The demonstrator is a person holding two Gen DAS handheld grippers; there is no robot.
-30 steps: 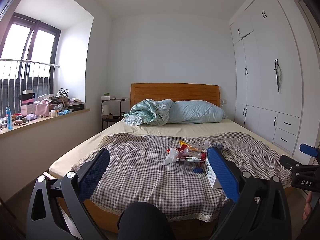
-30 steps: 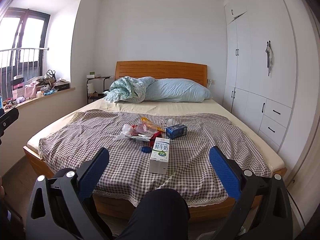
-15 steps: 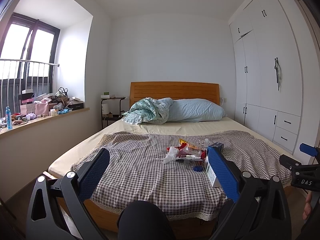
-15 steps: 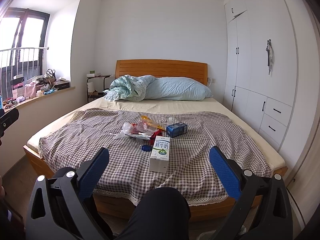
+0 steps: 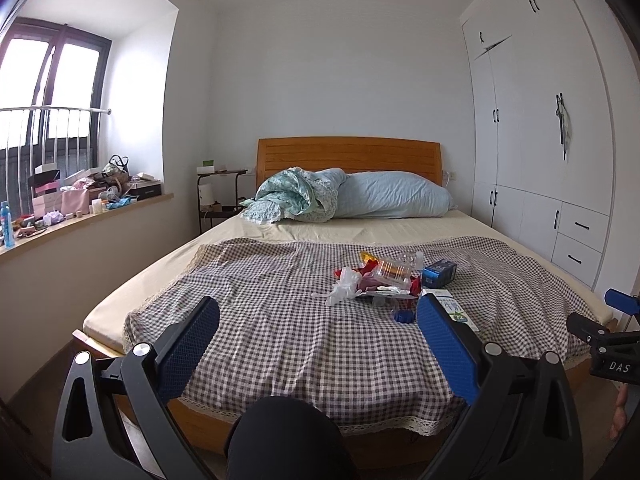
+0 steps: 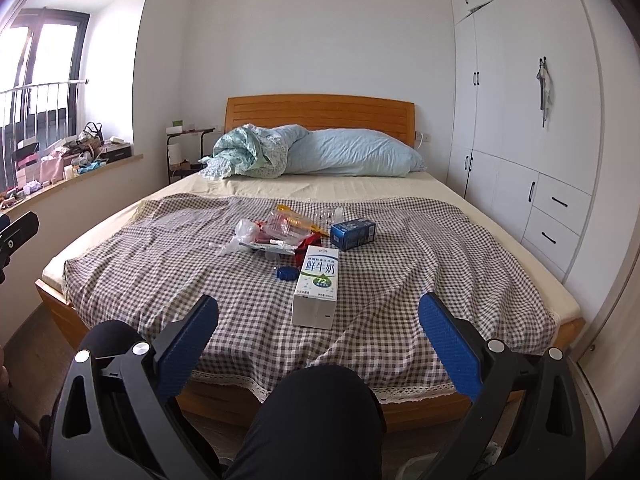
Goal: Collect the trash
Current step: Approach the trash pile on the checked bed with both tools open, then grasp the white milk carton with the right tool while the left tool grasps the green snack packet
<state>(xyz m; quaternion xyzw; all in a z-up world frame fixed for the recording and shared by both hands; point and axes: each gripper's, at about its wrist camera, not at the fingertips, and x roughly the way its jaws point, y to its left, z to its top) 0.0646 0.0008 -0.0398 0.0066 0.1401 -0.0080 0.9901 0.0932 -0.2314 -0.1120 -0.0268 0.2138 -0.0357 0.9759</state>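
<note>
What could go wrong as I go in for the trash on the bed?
Likely risks:
1. The milk carton lies on loose, wrinkled checked cloth; the open right gripper could pinch fabric with it.
2. The thin plastic bag and clear cup sit tangled in one pile; lifting one may drag or scatter the rest.
3. The small blue cap could be overlooked.

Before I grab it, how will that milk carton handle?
The milk carton lies flat on the checked cloth, so it shouldn't roll. Its square, undented sides look stiff enough to pinch. Whether it is empty can't be told.
</note>
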